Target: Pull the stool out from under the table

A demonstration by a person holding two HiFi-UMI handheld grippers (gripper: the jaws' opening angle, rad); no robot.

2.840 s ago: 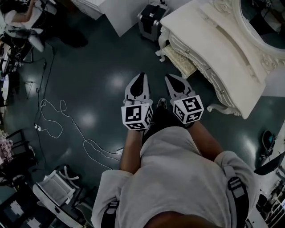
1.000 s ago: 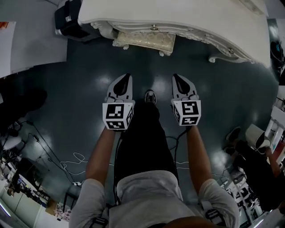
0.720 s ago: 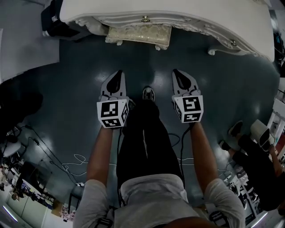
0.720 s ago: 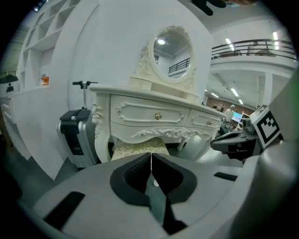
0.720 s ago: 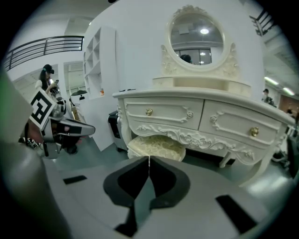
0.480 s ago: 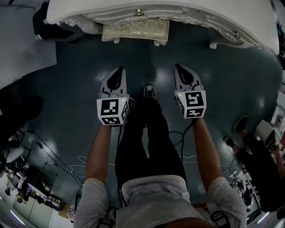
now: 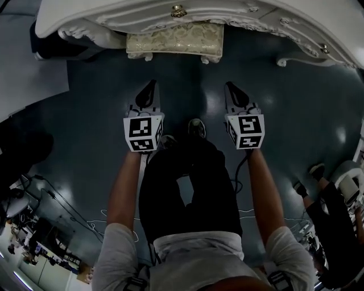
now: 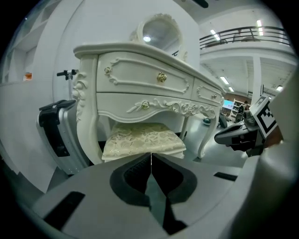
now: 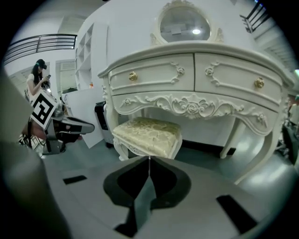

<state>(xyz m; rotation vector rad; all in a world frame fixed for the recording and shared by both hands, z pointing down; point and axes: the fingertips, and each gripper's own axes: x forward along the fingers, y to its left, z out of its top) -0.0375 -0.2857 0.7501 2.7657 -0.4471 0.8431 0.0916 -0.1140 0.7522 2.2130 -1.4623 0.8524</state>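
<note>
Nearest: wearer's dark-trousered legs, one shoe (image 7: 197, 128) planted on the dark glossy floor (image 7: 85, 125).

Left tongs (image 7: 151, 86) and right tongs (image 7: 230, 87) are held out side by side, well apart, one either side of the shoe. Both pairs of jaws are closed tip to tip, with nothing between them.

Beyond a strip of bare floor is the stool (image 7: 173, 41): cream patterned cushion, white carved legs. It stands tucked under the white carved tabletop (image 7: 142, 8), between its front legs. The front part of the cushion shows past the top's edge in the head view.

Black case (image 8: 58, 135) beside one front leg.

Farthest: oval mirror (image 9: 184, 21) rising behind the tabletop.
</note>
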